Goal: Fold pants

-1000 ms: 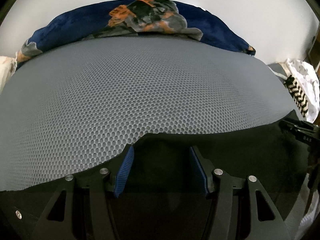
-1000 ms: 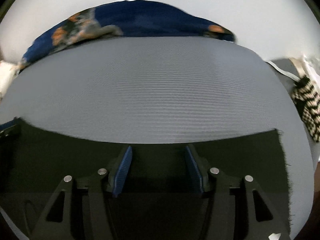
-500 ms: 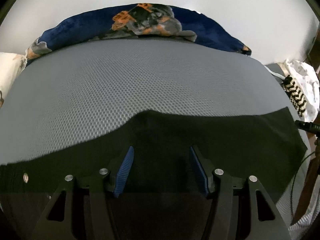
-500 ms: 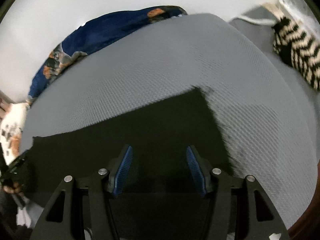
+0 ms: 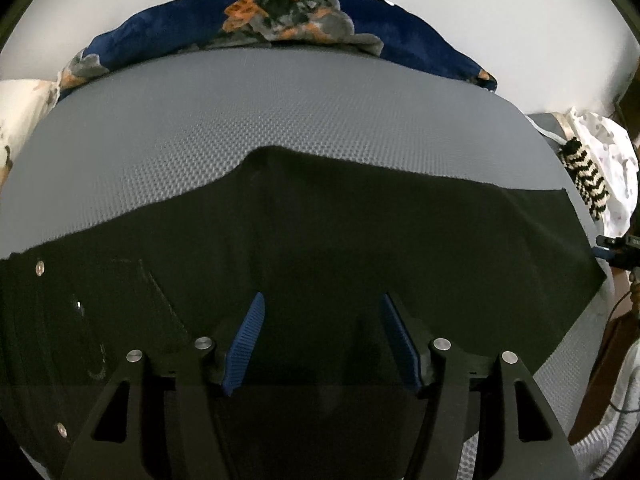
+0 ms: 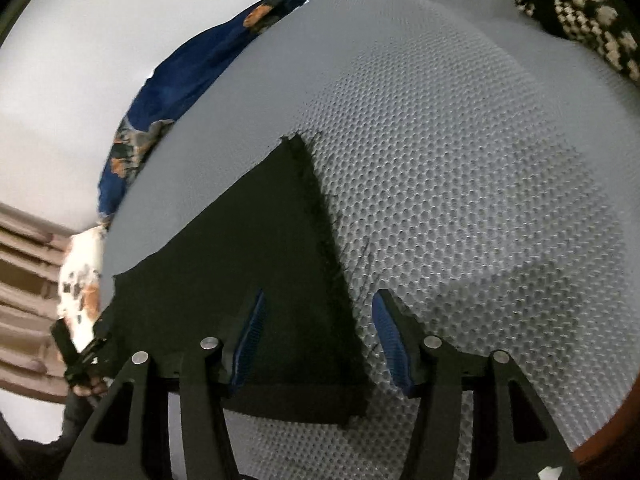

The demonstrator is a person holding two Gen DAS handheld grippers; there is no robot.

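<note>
Black pants (image 5: pixel 320 248) lie flat on a grey mesh mattress (image 5: pixel 256 120). The waist with metal buttons (image 5: pixel 40 268) is at the left in the left wrist view. My left gripper (image 5: pixel 320 312) is open and empty above the middle of the pants. In the right wrist view the frayed leg end (image 6: pixel 320 216) runs between my fingers. My right gripper (image 6: pixel 320 312) is open and empty, straddling that hem. The right gripper also shows at the far right of the left wrist view (image 5: pixel 616 246).
A navy patterned blanket (image 5: pixel 280 20) lies along the far edge of the mattress. A black-and-cream knitted item (image 5: pixel 588 180) and white cloth (image 5: pixel 612 148) lie at the right. A white patterned pillow (image 6: pixel 80 284) lies at the left. A white wall is behind.
Both grippers have pulled back from the pants, so more of the pants shows. The right gripper has swung right and tilted, now over the leg hem.
</note>
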